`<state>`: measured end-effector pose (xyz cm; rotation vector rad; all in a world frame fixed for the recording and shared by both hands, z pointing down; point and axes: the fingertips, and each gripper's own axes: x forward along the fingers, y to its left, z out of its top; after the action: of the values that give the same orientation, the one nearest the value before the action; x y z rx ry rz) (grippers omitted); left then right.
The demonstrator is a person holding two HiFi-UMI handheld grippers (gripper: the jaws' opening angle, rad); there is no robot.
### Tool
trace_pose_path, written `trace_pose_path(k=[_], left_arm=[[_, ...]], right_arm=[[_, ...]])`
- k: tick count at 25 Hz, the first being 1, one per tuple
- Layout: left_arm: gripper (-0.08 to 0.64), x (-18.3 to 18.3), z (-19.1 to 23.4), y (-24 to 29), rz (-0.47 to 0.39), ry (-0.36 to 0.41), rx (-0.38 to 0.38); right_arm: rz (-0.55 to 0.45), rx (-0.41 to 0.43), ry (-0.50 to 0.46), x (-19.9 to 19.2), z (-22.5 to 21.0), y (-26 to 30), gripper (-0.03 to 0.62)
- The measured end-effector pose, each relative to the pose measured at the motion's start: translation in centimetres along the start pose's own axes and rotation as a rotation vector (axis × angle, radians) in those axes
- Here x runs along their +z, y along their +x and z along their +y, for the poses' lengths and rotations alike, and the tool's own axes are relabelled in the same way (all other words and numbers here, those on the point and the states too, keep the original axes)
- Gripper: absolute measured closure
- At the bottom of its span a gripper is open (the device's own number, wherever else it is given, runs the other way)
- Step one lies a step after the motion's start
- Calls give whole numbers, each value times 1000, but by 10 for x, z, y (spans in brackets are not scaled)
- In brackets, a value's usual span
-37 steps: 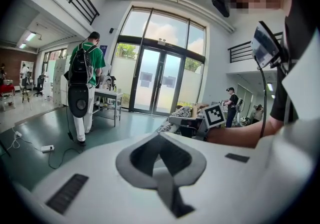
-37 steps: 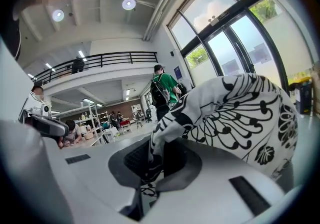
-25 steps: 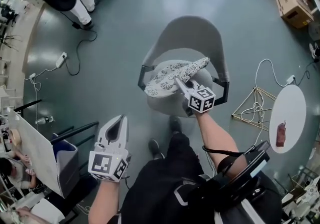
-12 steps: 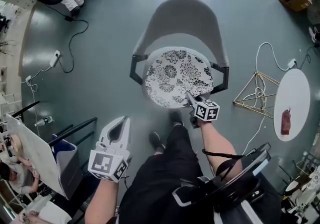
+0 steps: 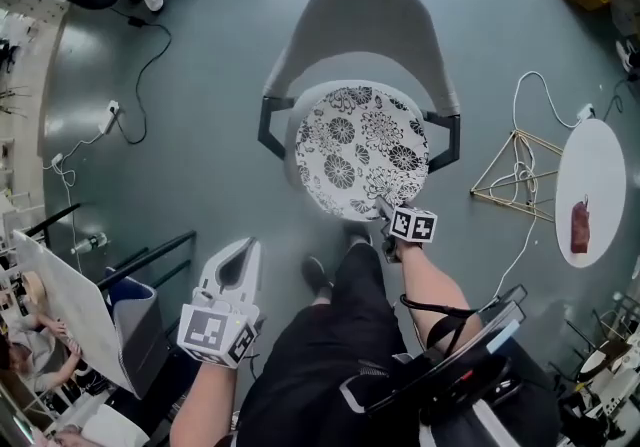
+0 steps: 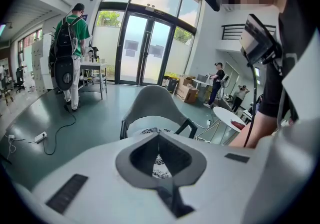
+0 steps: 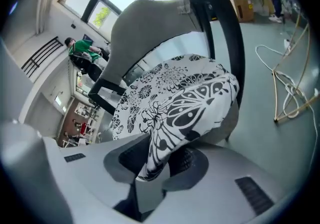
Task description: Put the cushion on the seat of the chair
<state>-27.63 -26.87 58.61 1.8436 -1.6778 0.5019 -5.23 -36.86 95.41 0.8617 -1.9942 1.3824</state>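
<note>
Black-and-white cushion (image 5: 362,150), previously tilted, now flat on chair (image 5: 365,20)

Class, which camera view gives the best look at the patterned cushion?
The head view: the cushion shows nearly whole from above, lying flat on the chair seat. The right gripper view shows only its near edge, close up; the left gripper view only a distant sliver.
</note>
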Motion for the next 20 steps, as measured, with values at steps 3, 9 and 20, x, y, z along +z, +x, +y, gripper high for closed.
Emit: trace_pose_path(k=[3,9,20], left_arm=[[552,-7,-2,-11,-3,4,1],[552,-17,-7,-39,-29,22,-11],[552,-8,-7,-121,-200,50,-43]], right_arm=[[36,-18,90,-18,-6,4,418],[81,-112,30,-43,-10,-11,266],[-149,-162,-130,-17,50,-95,372]])
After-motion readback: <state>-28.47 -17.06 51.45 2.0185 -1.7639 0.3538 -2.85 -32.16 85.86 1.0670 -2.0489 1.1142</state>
